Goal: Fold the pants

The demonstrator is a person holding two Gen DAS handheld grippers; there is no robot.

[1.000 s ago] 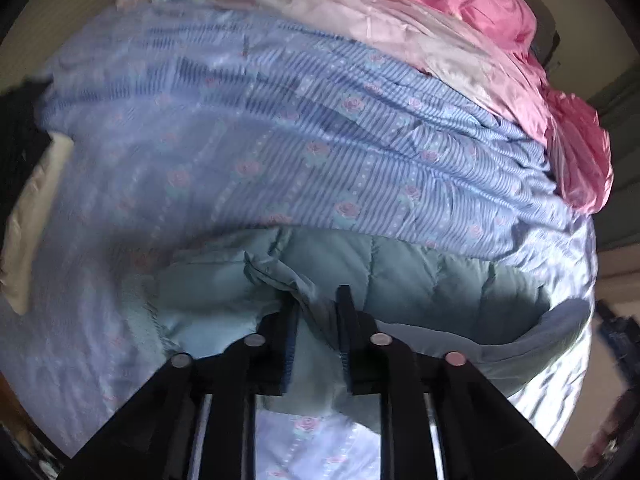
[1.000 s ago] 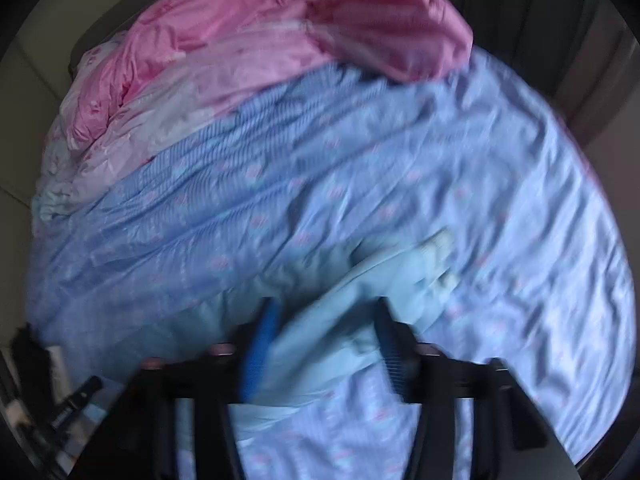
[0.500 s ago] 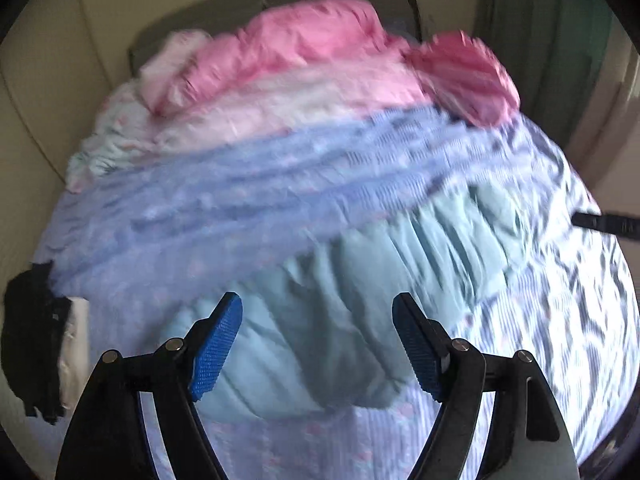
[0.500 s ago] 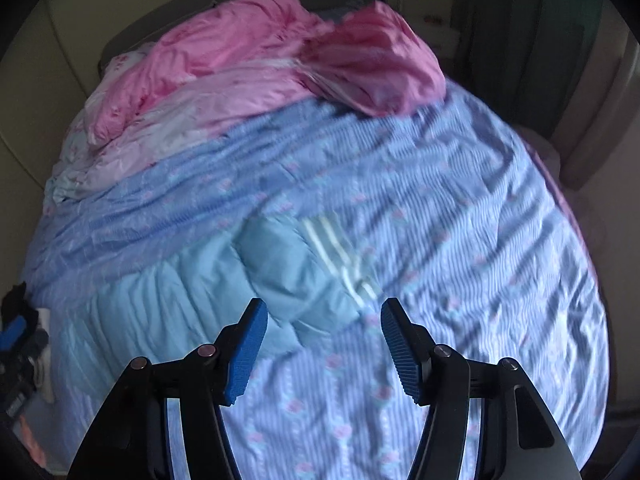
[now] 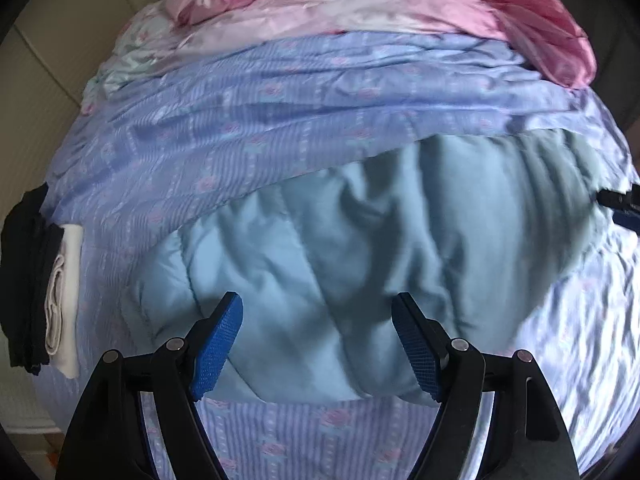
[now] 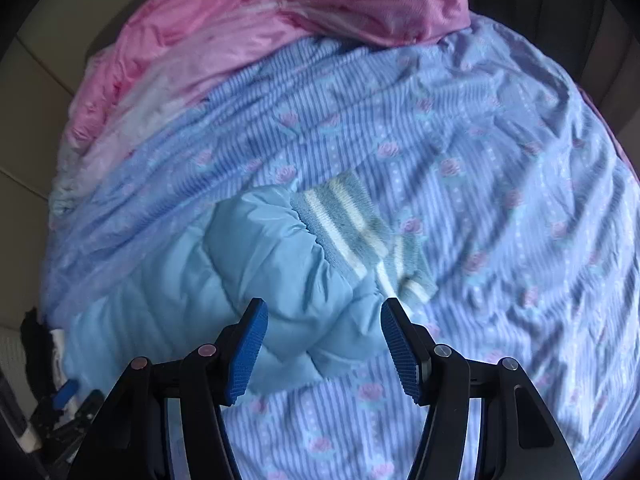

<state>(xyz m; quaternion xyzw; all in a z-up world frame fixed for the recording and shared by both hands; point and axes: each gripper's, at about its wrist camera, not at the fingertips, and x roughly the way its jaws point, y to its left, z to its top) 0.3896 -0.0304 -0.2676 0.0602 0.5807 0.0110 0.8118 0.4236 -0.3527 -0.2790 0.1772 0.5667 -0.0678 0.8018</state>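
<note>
Two grippers over one bed, both pointing steeply down. Left gripper (image 5: pixel 318 344): jaws spread wide, having just been opening, nothing pinched between the blue pads (image 5: pixel 218 346), only the light-blue quilted pants (image 5: pixel 320 248) lying loose below and between them. Right gripper (image 6: pixel 322 350): jaws parted, released, pads clear of the fabric, hovering over the cuff end of the pants (image 6: pixel 256 280). Pants spread across the blue striped, rose-printed sheet (image 5: pixel 248 128), puffy and creased, running from the lower left toward the right edge in the left wrist view. Knitted cuff (image 6: pixel 360 232) with white stripes at the far end of one leg, lying flat on the sheet (image 6: pixel 500 168), just beyond the right gripper's tips. Crumpled pink bedding (image 5: pixel 360 4) heaped along the far edge of the bed, also seen at the top of the right wrist view (image 6: pixel 260 28). Small stack of folded black and white garments (image 5: pixel 44 292) at the left edge of the bed, well apart from the pants. Slightly blurred in both views, so finer creases hard to tell.
</note>
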